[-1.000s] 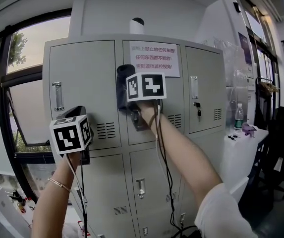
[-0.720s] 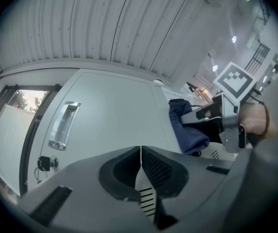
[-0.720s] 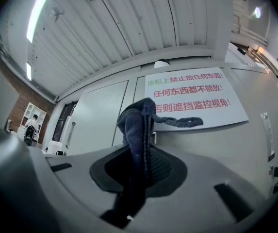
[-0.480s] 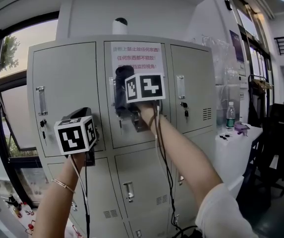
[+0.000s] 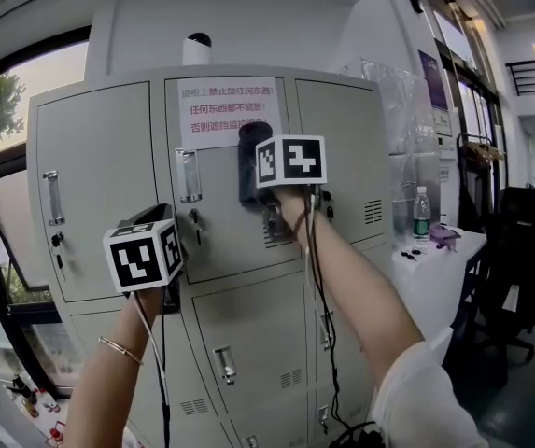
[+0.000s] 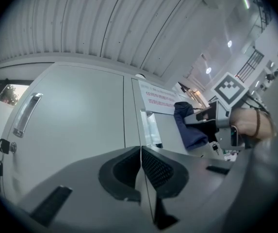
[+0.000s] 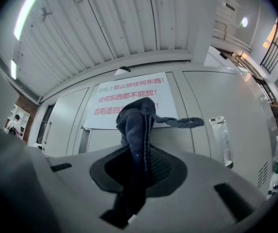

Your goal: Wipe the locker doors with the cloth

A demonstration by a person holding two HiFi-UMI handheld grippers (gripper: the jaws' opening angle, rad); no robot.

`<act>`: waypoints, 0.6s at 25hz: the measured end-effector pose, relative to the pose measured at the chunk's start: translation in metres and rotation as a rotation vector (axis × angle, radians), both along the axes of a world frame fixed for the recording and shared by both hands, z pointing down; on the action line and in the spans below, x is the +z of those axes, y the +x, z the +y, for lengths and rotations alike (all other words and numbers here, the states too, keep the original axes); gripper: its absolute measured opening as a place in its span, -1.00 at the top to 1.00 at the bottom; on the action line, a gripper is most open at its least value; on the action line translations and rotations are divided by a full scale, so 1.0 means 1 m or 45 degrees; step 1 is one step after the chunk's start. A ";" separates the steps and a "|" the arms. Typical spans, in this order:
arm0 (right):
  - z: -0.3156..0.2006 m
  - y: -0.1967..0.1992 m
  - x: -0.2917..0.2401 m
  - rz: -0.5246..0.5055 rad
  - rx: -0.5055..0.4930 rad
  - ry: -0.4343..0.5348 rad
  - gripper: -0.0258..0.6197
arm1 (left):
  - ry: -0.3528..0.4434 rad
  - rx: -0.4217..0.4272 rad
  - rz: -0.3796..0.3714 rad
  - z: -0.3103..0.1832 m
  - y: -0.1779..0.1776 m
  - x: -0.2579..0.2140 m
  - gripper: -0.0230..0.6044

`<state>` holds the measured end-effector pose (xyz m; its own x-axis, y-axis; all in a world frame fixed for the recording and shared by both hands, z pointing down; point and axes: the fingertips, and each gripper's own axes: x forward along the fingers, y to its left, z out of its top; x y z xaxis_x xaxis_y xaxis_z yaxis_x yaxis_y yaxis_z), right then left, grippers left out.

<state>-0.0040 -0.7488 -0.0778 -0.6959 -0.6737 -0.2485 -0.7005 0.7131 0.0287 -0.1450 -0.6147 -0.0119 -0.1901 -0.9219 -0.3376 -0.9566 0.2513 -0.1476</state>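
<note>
Cloth (image 7: 138,130), dark blue and bunched, is clamped between the jaws of my right gripper (image 7: 139,165), which are closed tight on it with a wad poking out ahead and a thin tail trailing to the right. It sits high on the top middle door (image 5: 234,227) of the lockers, at the lower edge of the paper notice (image 5: 228,112), and looks to be pressed against the metal, though I cannot be sure of contact. My left gripper (image 6: 141,171) hangs lower and to the left, near the top left door (image 5: 99,185), jaws together with nothing between them. I judge this to be the wiping itself, partway over the upper row; the lower doors are probably yet to do. The next stroke calls for steady pressure, skirting the notice so its edge does not lift, and clearing the handle (image 5: 188,175) and the keys beside it. The notice is in red Chinese print: "禁止放任何东西" and "任何东西都不能放" read clearly, while the third line starts "否则遮挡" and is partly covered by the cloth. No brand marks are legible on the lockers.
</note>
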 end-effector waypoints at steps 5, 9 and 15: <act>-0.026 0.035 0.003 -0.012 0.088 -0.012 0.76 | 0.001 0.016 -0.018 -0.011 0.019 -0.003 0.89; -0.044 0.060 0.006 -0.040 0.133 -0.032 0.76 | -0.006 0.036 -0.005 -0.020 0.031 0.000 0.89; -0.057 0.078 0.009 -0.053 0.163 -0.045 0.76 | -0.013 0.039 0.001 -0.027 0.040 0.003 0.89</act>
